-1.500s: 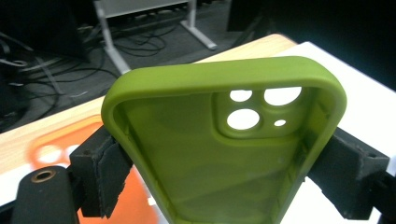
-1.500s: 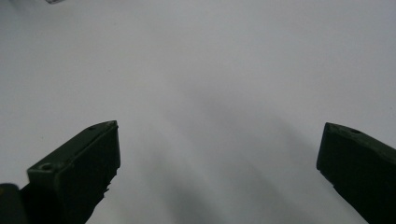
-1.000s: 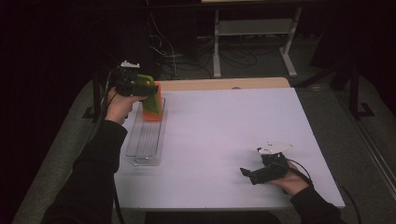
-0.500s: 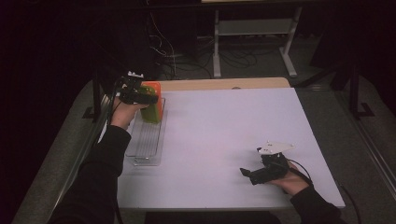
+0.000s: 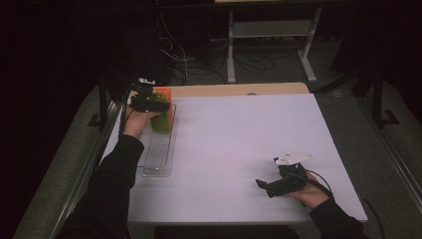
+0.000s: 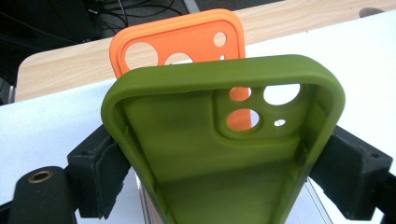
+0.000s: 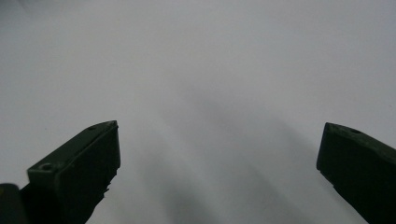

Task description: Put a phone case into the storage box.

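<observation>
1. The step in hand looks like setting the green case (image 6: 219,154) into the clear rack (image 5: 158,149) at the table's (image 5: 249,149) left edge, just in front of the orange case (image 6: 187,37) that already stands there.

2. To do it well, keep the green case upright and parallel to the orange one, so its lower edge meets a slot squarely rather than straddling two ribs.

3. Lower slowly; the rack is light and clear, and a skewed push could slide it or tip the orange case.

4. Let go only once the case stands on its own, and open the tongs wide enough that the pads do not drag it back up.

5. The left tongs (image 6: 219,186) are clamped on the green case: one pad presses each long side, at 9 and 3 o'clock in the left gripper view, with the case's open inside facing the camera and its camera cut-outs at 1 o'clock.

6. The orange case stands just behind the green one, at 12 o'clock from the left tongs; whether the two touch I cannot tell.

7. The right tongs (image 5: 271,186) rest on the table near its front right, jaws apart and holding nothing, well apart from the rack at about 10 o'clock.
</observation>
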`<state>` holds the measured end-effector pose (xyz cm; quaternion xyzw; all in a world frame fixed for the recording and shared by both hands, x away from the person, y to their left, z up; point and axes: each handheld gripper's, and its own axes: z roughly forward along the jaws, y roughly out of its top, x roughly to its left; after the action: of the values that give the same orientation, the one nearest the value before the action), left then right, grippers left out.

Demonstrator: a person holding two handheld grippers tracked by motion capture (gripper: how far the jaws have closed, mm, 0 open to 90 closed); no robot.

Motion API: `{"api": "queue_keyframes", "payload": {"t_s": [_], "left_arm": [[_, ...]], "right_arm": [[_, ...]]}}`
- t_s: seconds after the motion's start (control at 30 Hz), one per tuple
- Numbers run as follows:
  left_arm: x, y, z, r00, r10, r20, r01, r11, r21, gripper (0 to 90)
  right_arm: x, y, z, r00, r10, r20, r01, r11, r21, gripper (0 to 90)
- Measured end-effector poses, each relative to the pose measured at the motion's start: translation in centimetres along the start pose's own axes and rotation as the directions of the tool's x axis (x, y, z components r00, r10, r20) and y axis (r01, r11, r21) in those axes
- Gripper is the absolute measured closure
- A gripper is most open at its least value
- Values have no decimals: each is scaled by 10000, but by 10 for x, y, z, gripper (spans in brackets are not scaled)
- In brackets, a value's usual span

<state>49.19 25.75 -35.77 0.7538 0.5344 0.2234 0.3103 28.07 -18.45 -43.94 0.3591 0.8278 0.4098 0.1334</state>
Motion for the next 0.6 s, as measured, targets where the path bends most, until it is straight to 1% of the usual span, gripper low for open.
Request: {"api": "queue_keyframes", "payload": {"t_s": [0.07, 0.13, 0.17, 0.27, 0.4, 0.43, 0.57, 0.6], "left_arm": [[1, -1, 3, 10000, -17, -24, 17, 10000, 58, 129], [1, -3, 5, 9999, -121, -51, 120, 9999, -116, 128], [1, -3, 5, 9999, -137, -64, 136, 9998, -111, 129], [1, -2, 8, 9999, -142, -78, 140, 9997, -179, 126], [0, -2, 12, 9999, -41, -157, 36, 9995, -302, 121], [0, -2, 13, 9998, -94, -163, 89, 9995, -302, 122], [0, -2, 15, 9998, -43, -170, 37, 9994, -352, 122], [-1, -2, 15, 9998, -97, -149, 91, 9993, -361, 122]], "right_arm": [[0, 0, 0, 10000, -15, 9, 15, 10000, 7, 0], [0, 0, 1, 10000, -39, 18, 39, 10000, 19, 0], [0, 0, 1, 10000, -59, 16, 59, 10000, 17, 0], [0, 0, 0, 10000, -45, 10, 45, 10000, 14, 0], [1, 0, 1, 10000, -58, -20, 58, 10000, 50, 0], [1, 0, 1, 10000, -47, -23, 47, 10000, 47, 0], [1, 0, 0, 10000, -48, -32, 48, 10000, 31, 0], [1, 0, 0, 10000, -43, -30, 43, 10000, 35, 0]]}}
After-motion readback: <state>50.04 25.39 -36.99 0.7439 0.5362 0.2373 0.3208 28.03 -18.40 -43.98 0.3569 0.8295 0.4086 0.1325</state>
